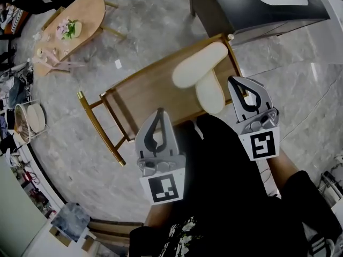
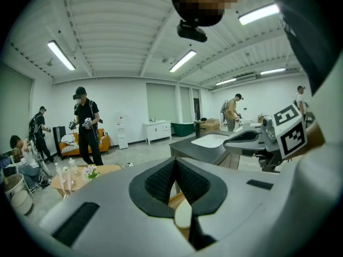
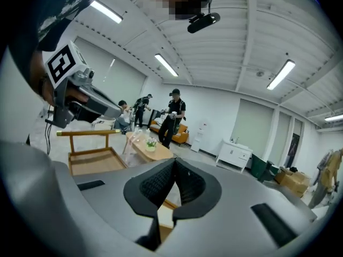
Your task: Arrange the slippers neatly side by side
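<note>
- The two cream slippers lay on the bench [image 1: 144,92], toward its end away from the gold-tipped legs. They touched at one end and splayed into a V rather than lying parallel.
- The farther slipper [image 1: 201,64] ran on a diagonal across the bench top. The nearer slipper [image 1: 210,92] ran almost straight across it toward the person, ending close to the bench's near edge.
- The right gripper [image 1: 232,81] had its jaws pressed together and empty. It hung at the bench's slipper end, just beside the nearer slipper, and was judged the closer one for squaring that slipper up.
- The left gripper [image 1: 159,111], also pressed together on nothing, hung over the bench's near edge at mid-length. The slippers lay ahead of it and to its right, well apart from its tips.
</note>
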Demonstrator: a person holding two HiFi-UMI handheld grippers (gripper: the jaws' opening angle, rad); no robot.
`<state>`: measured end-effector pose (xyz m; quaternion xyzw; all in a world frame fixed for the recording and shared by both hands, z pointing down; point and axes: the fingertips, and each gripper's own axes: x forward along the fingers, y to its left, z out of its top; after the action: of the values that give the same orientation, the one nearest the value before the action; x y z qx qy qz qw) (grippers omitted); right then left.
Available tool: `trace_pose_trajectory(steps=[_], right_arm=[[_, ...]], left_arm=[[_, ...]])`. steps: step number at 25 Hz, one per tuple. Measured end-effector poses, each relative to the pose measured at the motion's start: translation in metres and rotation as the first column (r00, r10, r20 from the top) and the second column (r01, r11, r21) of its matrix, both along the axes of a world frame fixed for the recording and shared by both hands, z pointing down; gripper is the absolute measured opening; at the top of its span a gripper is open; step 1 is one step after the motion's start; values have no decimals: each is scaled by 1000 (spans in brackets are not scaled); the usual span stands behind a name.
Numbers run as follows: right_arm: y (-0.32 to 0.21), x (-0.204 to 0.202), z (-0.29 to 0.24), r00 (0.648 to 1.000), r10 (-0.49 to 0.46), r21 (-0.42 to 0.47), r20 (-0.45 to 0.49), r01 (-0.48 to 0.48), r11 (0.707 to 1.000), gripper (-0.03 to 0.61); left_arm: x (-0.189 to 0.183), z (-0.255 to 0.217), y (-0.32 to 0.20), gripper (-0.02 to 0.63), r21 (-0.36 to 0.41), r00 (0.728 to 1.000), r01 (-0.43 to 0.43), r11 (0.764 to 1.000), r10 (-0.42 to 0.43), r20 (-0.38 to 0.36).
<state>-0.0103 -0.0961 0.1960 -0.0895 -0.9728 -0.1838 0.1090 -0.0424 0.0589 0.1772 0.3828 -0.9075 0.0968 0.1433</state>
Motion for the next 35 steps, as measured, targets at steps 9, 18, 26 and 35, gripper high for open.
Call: trace_pose_trajectory(steps=[9, 18, 26, 35], right_arm=[[-4, -10, 47, 993, -93, 96, -75, 100, 990, 2], [15, -19, 99, 946, -243, 66, -213, 262, 963, 89], [15, -20, 121, 912, -288, 167, -292, 345, 924, 92], [6, -9, 153, 882, -271, 161, -385, 354, 921, 107]], left_arm=[[-4, 32, -2, 3, -40, 998, 17, 999, -19, -59], [-5, 60, -11, 3, -67, 994, 7, 998, -15, -110], [-14, 83, -18, 3, -34, 990, -15, 999, 10, -141], [-11, 134, -19, 3, -56, 968, -21, 998, 7, -251]])
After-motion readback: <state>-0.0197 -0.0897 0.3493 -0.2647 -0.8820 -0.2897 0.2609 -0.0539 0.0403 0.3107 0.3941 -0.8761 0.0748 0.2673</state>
